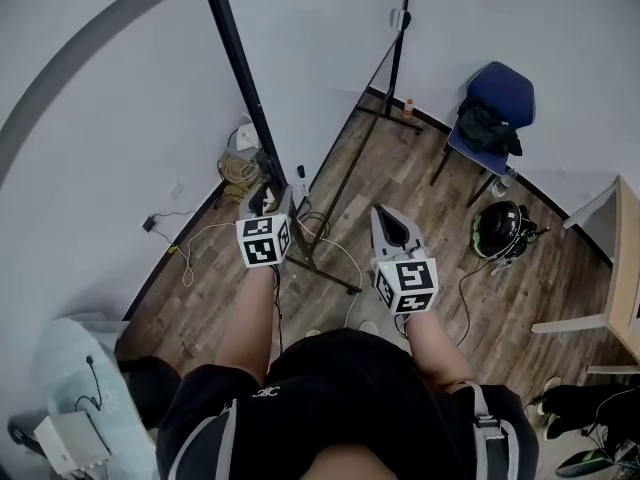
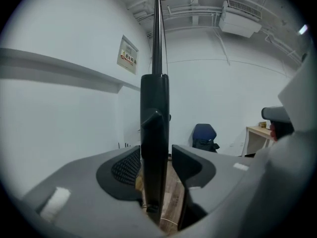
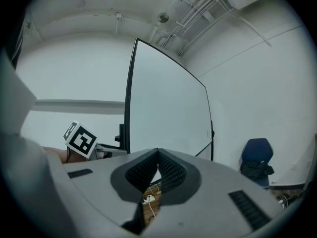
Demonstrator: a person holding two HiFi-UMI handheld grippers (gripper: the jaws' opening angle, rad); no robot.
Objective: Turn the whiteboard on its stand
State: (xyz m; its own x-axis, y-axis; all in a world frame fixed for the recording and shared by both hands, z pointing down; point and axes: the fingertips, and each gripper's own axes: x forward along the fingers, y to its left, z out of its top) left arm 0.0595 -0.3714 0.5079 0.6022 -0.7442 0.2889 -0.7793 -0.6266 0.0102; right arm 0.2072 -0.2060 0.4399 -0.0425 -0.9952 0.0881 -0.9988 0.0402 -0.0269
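Note:
The whiteboard (image 3: 168,108) stands upright on its stand, white face in a thin black frame. In the head view its black side post (image 1: 236,63) runs down to my left gripper (image 1: 268,196). In the left gripper view that post (image 2: 154,118) stands between the jaws of the left gripper (image 2: 156,165), close to the left pad, with a gap on the right, so the gripper is open. My right gripper (image 1: 384,214) hangs to the right of the post, away from the board. The right gripper (image 3: 158,155) is shut, its tips touching with nothing between them.
The stand's foot bar (image 1: 330,273) lies on the wood floor among white cables (image 1: 335,253). A blue chair (image 1: 495,108) with a black bag, a black helmet-like object (image 1: 500,230) and a wooden table (image 1: 620,258) are to the right. A cable coil (image 1: 238,173) sits by the wall.

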